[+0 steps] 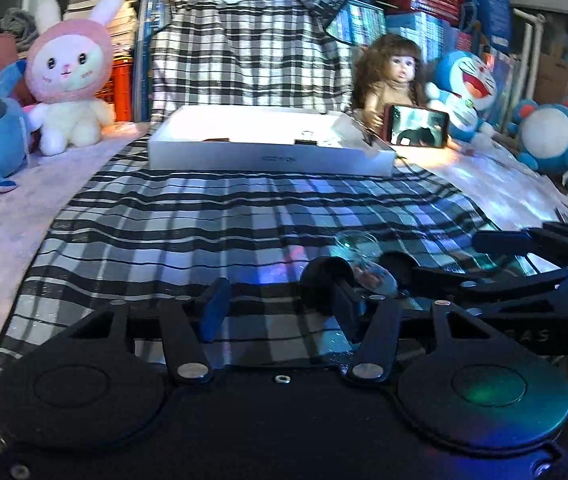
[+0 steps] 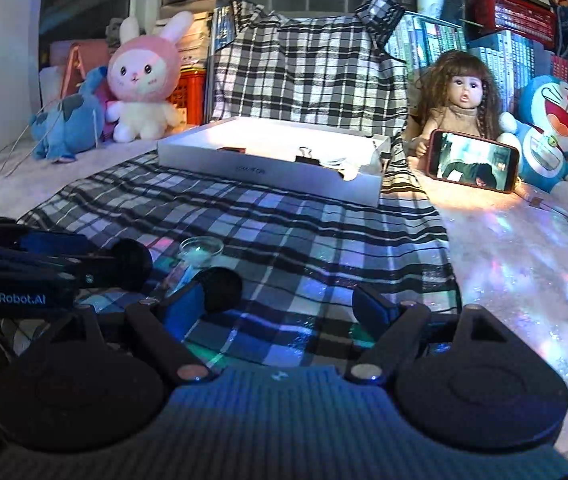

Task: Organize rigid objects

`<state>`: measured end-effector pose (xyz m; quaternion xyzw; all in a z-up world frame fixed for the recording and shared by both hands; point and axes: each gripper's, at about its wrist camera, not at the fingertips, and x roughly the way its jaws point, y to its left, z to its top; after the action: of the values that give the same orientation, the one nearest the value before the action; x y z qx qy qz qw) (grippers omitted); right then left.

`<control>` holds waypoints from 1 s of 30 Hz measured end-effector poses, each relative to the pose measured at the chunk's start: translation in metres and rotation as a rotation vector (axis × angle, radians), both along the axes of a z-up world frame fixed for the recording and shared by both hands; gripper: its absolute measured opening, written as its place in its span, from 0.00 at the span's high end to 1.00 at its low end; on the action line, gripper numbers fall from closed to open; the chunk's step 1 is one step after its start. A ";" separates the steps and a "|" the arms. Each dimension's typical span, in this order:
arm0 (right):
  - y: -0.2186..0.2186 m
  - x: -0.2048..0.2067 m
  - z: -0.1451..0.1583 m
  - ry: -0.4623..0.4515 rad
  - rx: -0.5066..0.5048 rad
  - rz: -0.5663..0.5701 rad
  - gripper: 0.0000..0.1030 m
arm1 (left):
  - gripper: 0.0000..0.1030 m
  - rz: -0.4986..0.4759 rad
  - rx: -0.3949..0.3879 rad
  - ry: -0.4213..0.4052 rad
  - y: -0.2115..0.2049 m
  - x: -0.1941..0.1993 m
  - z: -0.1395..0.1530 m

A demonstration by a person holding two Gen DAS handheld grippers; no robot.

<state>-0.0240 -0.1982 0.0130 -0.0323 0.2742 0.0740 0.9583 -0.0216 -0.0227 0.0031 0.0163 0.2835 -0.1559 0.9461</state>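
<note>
My left gripper (image 1: 280, 304) hangs low over a black-and-white checked cloth (image 1: 188, 220), jaws about half apart with only cloth between them. A small clear glass cup (image 1: 358, 254) lies tipped on the cloth at its one o'clock, just off the right finger. My right gripper (image 2: 280, 304) stands wide, holding nothing, the cup at its eleven o'clock; a white tray (image 2: 272, 160) sits at twelve o'clock.

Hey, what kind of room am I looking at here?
Probably a bedroom or a child's room at home: plush toys such as the pink rabbit and a doll sit before stacked books, with a checked cloth spread in front.
</note>
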 end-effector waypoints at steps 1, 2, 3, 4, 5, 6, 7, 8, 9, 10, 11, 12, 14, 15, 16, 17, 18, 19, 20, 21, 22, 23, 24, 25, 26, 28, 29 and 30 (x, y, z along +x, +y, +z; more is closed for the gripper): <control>0.002 0.000 -0.001 0.002 -0.007 0.004 0.15 | 0.49 -0.004 0.007 -0.001 -0.002 0.000 -0.001; 0.004 0.000 -0.002 0.003 -0.015 0.008 0.16 | 0.51 -0.009 0.012 -0.004 -0.004 0.001 -0.003; 0.006 0.000 -0.004 0.004 -0.022 0.011 0.16 | 0.51 -0.011 0.018 -0.010 -0.006 0.001 -0.004; 0.007 0.001 -0.005 0.006 -0.026 0.013 0.17 | 0.52 -0.011 0.023 -0.017 -0.007 0.002 -0.005; 0.008 0.001 -0.006 0.009 -0.026 0.012 0.18 | 0.52 -0.011 0.026 -0.025 -0.008 0.003 -0.005; 0.008 0.002 -0.007 0.013 -0.020 0.007 0.18 | 0.52 -0.012 0.027 -0.029 -0.009 0.005 -0.005; 0.007 0.003 -0.007 0.017 -0.010 0.002 0.18 | 0.52 -0.013 0.022 -0.031 -0.009 0.007 -0.006; 0.006 0.004 -0.008 0.020 0.001 -0.003 0.19 | 0.52 -0.013 0.016 -0.032 -0.009 0.009 -0.006; 0.005 0.005 -0.008 0.023 0.008 -0.009 0.19 | 0.52 -0.013 0.010 -0.033 -0.009 0.010 -0.007; 0.005 0.005 -0.008 0.024 0.012 -0.014 0.19 | 0.57 -0.013 0.004 -0.035 -0.009 0.011 -0.007; 0.005 0.006 -0.008 0.025 0.012 -0.017 0.20 | 0.64 -0.015 0.000 -0.039 -0.010 0.011 -0.008; 0.006 0.006 -0.008 0.026 0.011 -0.018 0.20 | 0.68 -0.018 -0.001 -0.042 -0.010 0.012 -0.008; 0.007 0.006 -0.008 0.026 0.010 -0.016 0.22 | 0.78 -0.022 0.003 -0.044 -0.011 0.013 -0.007; 0.008 0.007 -0.008 0.026 0.012 -0.017 0.23 | 0.79 -0.024 0.004 -0.046 -0.012 0.014 -0.007; 0.009 0.007 -0.008 0.025 0.012 -0.017 0.24 | 0.80 -0.026 0.004 -0.048 -0.012 0.014 -0.007; 0.010 0.007 -0.008 0.024 0.012 -0.016 0.26 | 0.81 -0.027 0.004 -0.050 -0.012 0.014 -0.007; 0.009 0.007 -0.008 0.024 0.013 -0.016 0.26 | 0.81 -0.026 0.005 -0.051 -0.012 0.014 -0.007; 0.011 0.007 -0.007 0.023 0.013 -0.015 0.28 | 0.82 -0.023 0.006 -0.052 -0.011 0.015 -0.007; 0.012 0.008 -0.007 0.023 0.014 -0.013 0.30 | 0.83 -0.018 0.004 -0.051 -0.010 0.015 -0.007; 0.013 0.008 -0.007 0.023 0.015 -0.011 0.31 | 0.83 -0.011 0.001 -0.051 -0.009 0.016 -0.007; 0.014 0.008 -0.007 0.021 0.015 -0.010 0.35 | 0.84 -0.004 0.000 -0.050 -0.007 0.016 -0.007; 0.015 0.008 -0.007 0.020 0.016 -0.007 0.37 | 0.84 0.004 -0.002 -0.049 -0.005 0.018 -0.007; 0.016 0.009 -0.007 0.019 0.016 -0.005 0.38 | 0.84 0.013 -0.004 -0.048 -0.003 0.018 -0.007; 0.017 0.009 -0.007 0.018 0.017 -0.004 0.39 | 0.84 0.022 -0.005 -0.046 -0.001 0.019 -0.007; 0.017 0.009 -0.007 0.017 0.018 -0.002 0.41 | 0.84 0.030 -0.007 -0.044 0.001 0.020 -0.008; 0.017 0.010 -0.007 0.014 0.025 -0.001 0.43 | 0.84 0.042 -0.010 -0.043 0.004 0.022 -0.009; 0.017 0.010 -0.007 0.013 0.031 -0.001 0.46 | 0.84 0.045 -0.010 -0.043 0.005 0.022 -0.009; 0.017 0.010 -0.007 0.012 0.038 -0.002 0.46 | 0.84 0.047 -0.009 -0.044 0.005 0.022 -0.009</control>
<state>-0.0139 -0.1817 0.0064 -0.0134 0.2785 0.0784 0.9571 0.0000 -0.0174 -0.0061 0.0090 0.2625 -0.1346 0.9555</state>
